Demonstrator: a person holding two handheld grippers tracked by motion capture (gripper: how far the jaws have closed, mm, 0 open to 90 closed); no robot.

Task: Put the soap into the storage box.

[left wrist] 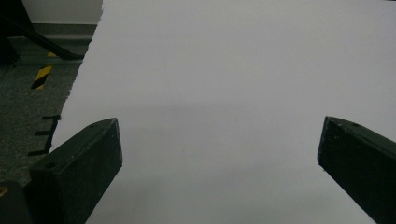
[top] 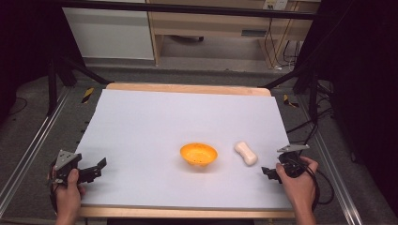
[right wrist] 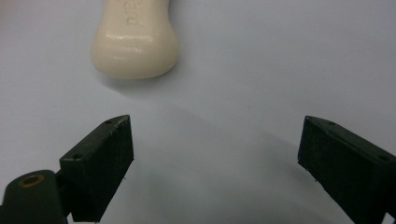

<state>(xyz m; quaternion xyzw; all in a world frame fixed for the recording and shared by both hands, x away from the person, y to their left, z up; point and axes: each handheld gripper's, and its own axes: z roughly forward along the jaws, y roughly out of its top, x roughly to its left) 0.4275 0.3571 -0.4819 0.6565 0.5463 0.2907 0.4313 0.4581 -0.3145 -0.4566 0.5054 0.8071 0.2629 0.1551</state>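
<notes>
— Where is the soap?
— On the white table, just ahead of your right gripper. Nothing blocks it.
— And the orange bowl?
— Beside the soap. Both grippers' jaws stand apart, holding nothing; your left gripper waits far off.

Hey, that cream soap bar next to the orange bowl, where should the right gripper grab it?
Grip the soap bar across its narrowed waist, jaws on the two long sides. It lies flat with rounded, bulging ends, so the middle probably slips least. Come from the near right, where the open right gripper already faces its near end, away from the orange bowl.
</notes>
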